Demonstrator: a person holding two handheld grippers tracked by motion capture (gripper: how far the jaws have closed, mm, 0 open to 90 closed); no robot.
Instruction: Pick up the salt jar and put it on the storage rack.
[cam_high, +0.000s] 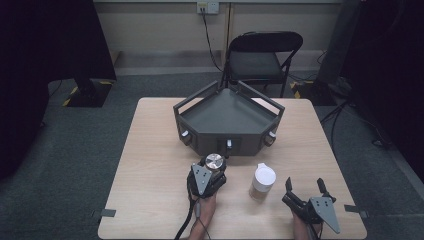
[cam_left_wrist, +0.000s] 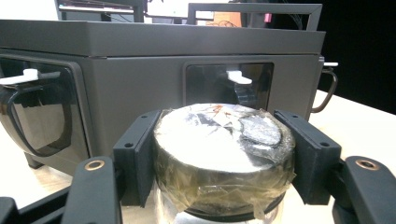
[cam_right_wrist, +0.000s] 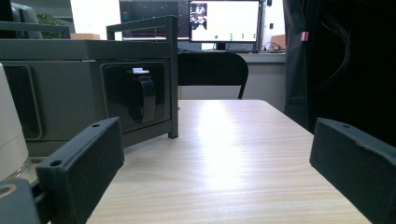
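Inspection of the table, left to right. Left gripper (cam_high: 214, 169) is clamped on a silver-lidded jar (cam_high: 214, 161), its jaws pressed against either side of the lid, as the left gripper view confirms: the lid (cam_left_wrist: 224, 140) is metallic, wrapped in crinkled clear film, and sits squarely between the pads. That jar stands on the wooden table (cam_high: 150, 165), just in front of the dark grey tray unit (cam_high: 227, 117) and close to its front panel. To the right, a second jar with a white lid (cam_high: 263, 182) stands upright on the table, untouched, between the two grippers. Right gripper (cam_high: 304, 191) rests low near the table's front right corner, jaws spread wide with nothing between them; its own view shows bare tabletop ahead and the white-lidded jar's edge (cam_right_wrist: 10, 135) at far left.

Assessment: the grasp on the first jar appears complete; whether it is to be lifted into the tray or unscrewed cannot be told. The tray's top is bare, so any placing seems outstanding. The white-lidded jar has not been engaged.
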